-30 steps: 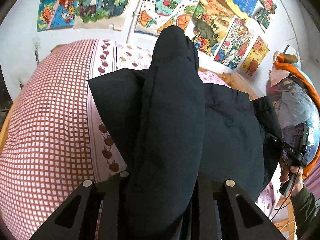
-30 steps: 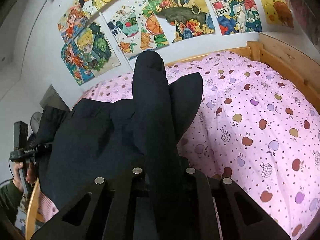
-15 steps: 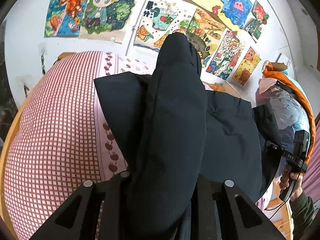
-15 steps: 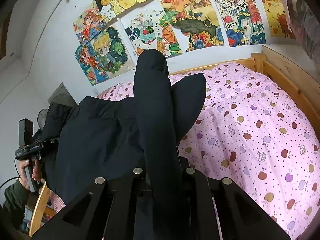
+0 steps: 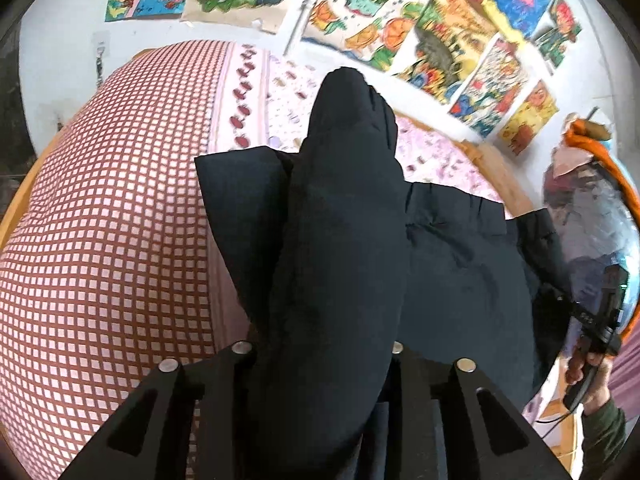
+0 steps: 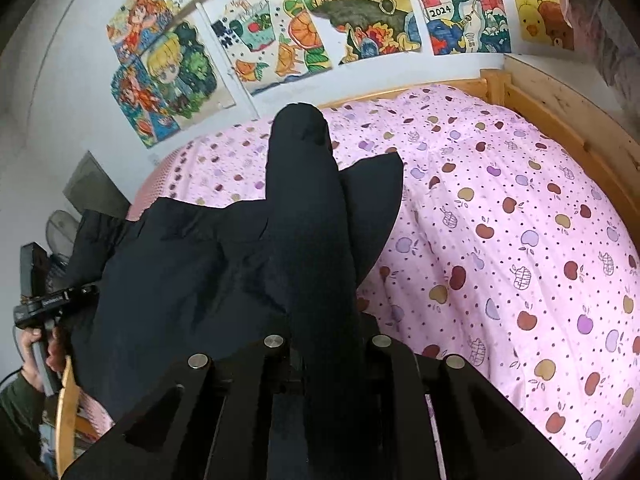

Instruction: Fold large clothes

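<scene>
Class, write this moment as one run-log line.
left gripper: opening, black garment between jaws | right gripper: opening, same garment between jaws | surface: pink bedspread

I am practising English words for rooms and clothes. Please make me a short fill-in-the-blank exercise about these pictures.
1. The garment across the bed is ____ in colour.
2. The pink quilt is printed with small ____.
3. The drawings hang on the ____.
4. The bed frame is made of ____.

Missing words: black; apples; wall; wood

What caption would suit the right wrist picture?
Dark garment bunched in the opening right hand-held gripper over a pink apple-print bedspread.
</scene>
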`<state>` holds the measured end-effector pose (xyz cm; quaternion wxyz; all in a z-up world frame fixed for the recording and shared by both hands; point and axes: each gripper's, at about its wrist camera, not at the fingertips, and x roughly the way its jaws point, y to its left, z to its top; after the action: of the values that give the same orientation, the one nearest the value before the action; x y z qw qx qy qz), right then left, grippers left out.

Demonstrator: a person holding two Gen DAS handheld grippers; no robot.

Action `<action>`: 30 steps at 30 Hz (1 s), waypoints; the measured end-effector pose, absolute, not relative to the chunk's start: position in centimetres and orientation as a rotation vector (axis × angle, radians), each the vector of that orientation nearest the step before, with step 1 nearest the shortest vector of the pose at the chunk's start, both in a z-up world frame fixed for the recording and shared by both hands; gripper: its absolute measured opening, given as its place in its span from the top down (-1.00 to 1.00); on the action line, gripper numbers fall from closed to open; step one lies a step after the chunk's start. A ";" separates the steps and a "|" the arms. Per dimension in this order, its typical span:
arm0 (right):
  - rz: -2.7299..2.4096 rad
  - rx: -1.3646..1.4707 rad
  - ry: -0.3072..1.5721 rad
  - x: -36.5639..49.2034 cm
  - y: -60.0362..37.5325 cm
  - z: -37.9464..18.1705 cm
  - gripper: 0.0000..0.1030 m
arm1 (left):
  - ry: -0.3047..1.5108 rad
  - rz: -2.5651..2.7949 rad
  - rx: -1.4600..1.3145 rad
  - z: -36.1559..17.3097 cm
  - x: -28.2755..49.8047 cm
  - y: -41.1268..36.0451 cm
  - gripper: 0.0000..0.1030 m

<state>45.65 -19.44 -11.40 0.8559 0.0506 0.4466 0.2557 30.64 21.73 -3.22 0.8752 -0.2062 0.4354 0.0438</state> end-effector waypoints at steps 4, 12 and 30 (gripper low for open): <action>0.494 0.031 0.938 45.6 -18.6 -11.7 0.63 | 0.915 0.157 -0.422 -3.8 31.3 21.7 0.26; 0.486 -0.033 0.958 44.8 -17.3 -12.0 -0.30 | 0.868 0.254 -0.457 -5.1 30.5 22.2 -0.60; 0.337 0.013 0.652 39.1 -19.5 -8.8 -0.87 | 0.487 0.425 -0.172 1.2 22.3 15.1 -1.00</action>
<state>39.14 -19.53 -8.81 0.9334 0.0065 0.3190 0.1645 22.29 15.07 1.19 0.9446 -0.0842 0.2391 0.2083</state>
